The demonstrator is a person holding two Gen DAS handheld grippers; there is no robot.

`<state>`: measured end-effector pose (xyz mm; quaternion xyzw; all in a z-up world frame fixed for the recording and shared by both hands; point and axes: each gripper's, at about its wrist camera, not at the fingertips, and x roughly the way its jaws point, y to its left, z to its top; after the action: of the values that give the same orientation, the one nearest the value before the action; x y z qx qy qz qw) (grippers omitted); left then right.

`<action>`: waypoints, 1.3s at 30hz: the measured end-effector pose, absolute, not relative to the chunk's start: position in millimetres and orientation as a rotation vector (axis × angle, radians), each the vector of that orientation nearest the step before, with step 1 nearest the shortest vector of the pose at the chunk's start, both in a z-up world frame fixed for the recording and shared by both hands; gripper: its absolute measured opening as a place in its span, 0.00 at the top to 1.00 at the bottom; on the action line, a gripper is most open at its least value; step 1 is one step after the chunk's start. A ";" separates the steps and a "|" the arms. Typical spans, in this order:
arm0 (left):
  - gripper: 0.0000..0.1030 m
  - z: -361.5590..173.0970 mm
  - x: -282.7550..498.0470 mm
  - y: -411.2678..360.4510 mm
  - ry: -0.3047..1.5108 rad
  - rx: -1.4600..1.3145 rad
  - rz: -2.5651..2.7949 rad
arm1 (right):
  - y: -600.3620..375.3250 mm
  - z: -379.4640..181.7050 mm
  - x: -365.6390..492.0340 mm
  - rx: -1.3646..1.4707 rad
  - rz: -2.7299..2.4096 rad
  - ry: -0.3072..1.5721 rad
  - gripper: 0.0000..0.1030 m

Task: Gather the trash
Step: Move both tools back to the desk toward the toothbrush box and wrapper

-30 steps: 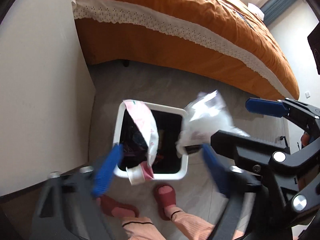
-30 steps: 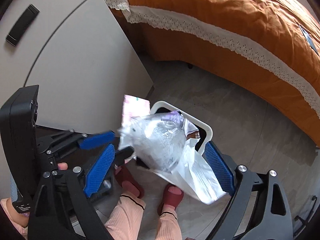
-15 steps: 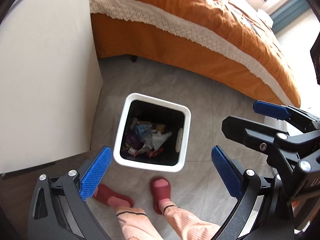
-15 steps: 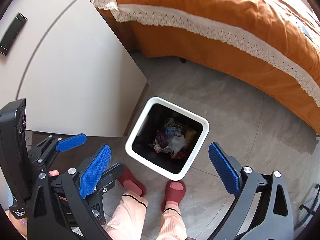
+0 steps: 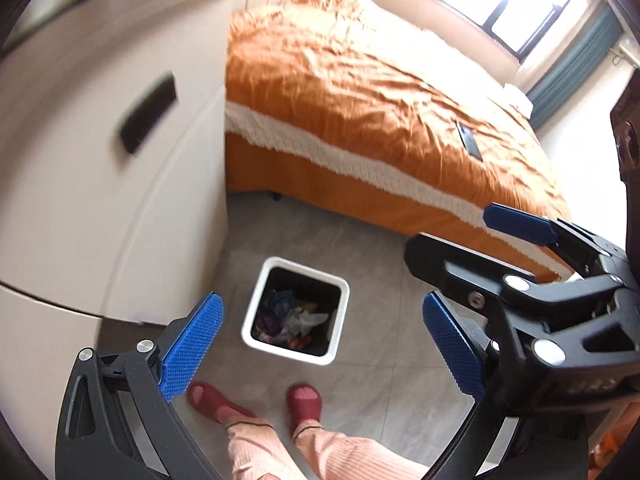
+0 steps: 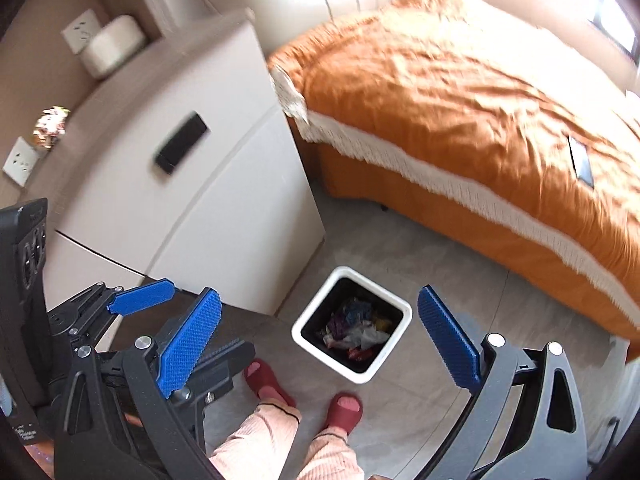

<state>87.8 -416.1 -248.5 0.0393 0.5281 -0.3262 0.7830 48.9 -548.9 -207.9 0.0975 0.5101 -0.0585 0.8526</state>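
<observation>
We see both tongs spread wide and empty, left gripper [image 5: 320, 344], right gripper [image 6: 320, 336], white bin [image 5: 256, 312] of trash [image 5: 292, 320] on floor [image 5: 384, 264], near bed [image 5: 360, 92].

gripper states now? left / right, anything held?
Left gripper: open, nothing between the pads, above the trash bin.
Right gripper: open, nothing held, also above the bin.
</observation>
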 end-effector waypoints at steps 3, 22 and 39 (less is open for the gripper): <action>0.05 -215.7 88.8 -396.9 1.075 0.074 -0.664 | -533.2 -180.8 60.9 0.182 -0.082 1.025 0.05; 0.05 -104.5 176.2 -163.3 0.815 0.023 -0.144 | -364.3 -95.6 176.6 0.022 0.279 0.820 0.05; 0.05 -114.9 319.8 -84.4 0.855 0.003 0.003 | -260.3 -128.4 259.4 -0.084 0.317 0.841 0.05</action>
<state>319.8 -84.4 -114.9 0.0014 0.4148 0.0015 0.9099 259.4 -260.3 -128.4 -0.0406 0.4064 0.1532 0.8998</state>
